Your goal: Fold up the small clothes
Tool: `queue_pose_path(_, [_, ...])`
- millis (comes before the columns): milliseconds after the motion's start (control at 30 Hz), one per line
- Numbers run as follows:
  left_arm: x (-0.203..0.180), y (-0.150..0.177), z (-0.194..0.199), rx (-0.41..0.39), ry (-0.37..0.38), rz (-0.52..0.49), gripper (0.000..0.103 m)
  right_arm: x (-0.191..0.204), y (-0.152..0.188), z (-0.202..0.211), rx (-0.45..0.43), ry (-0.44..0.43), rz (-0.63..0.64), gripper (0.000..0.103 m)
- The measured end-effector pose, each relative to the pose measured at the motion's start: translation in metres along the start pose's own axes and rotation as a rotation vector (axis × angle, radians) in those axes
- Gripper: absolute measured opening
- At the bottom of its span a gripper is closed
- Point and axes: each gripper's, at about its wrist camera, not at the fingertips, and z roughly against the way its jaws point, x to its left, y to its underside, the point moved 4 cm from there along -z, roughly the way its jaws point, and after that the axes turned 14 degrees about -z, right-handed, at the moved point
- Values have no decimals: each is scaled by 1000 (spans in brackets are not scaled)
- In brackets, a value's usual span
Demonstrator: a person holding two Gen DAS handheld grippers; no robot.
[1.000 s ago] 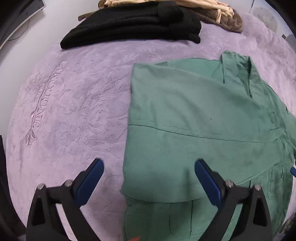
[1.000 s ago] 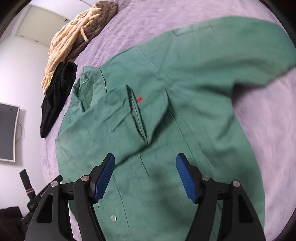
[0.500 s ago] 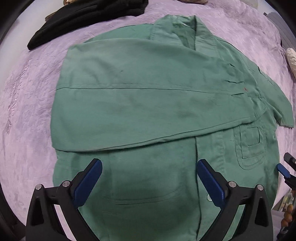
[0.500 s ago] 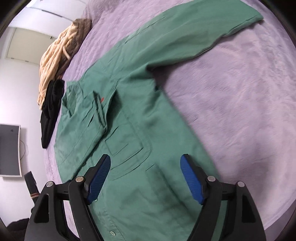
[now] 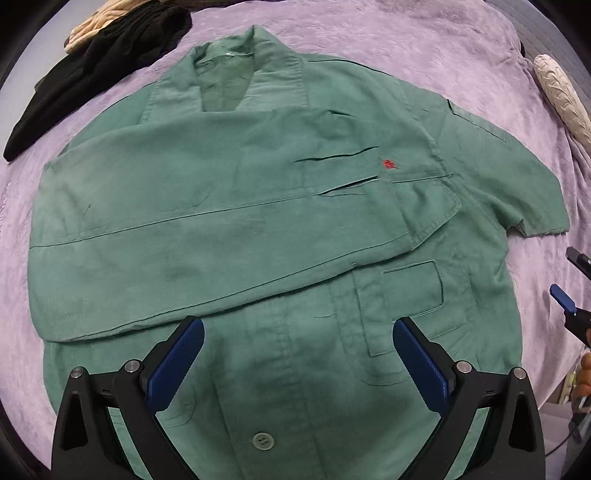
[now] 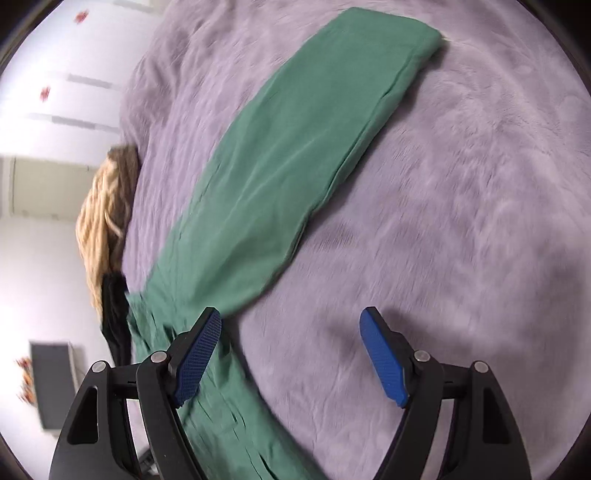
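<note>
well, both the left gripper (image 5: 297, 363) and right gripper (image 6: 291, 354) hang spread and empty over the green shirt (image 5: 258, 229) (one sleeve (image 6: 295, 147) outstretched), black clothes (image 5: 92, 70) beside its collar on the purple blanket (image 6: 461, 221).

A purple blanket (image 5: 424, 48) covers the surface; on its far edge a black garment (image 5: 92, 70) touches a cream knit (image 5: 92, 29)

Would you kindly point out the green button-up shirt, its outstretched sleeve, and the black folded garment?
green button-up shirt (image 5: 229, 236): left wrist view, on the sleeve folded across the chest.
outstretched green sleeve (image 6: 295, 147): right wrist view, mid-sleeve.
black folded garment (image 5: 96, 66): left wrist view, middle of the pile.
</note>
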Motion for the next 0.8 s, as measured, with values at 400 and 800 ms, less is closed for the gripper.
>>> queue_pose_path(400, [-44, -19, -22, 32, 45, 31, 102, 0, -99, -30, -70, -235, -242, 81])
queue_pose_path(800, [-40, -6, -2, 34, -11, 77, 102, 80, -77, -16, 40, -422, -58, 4])
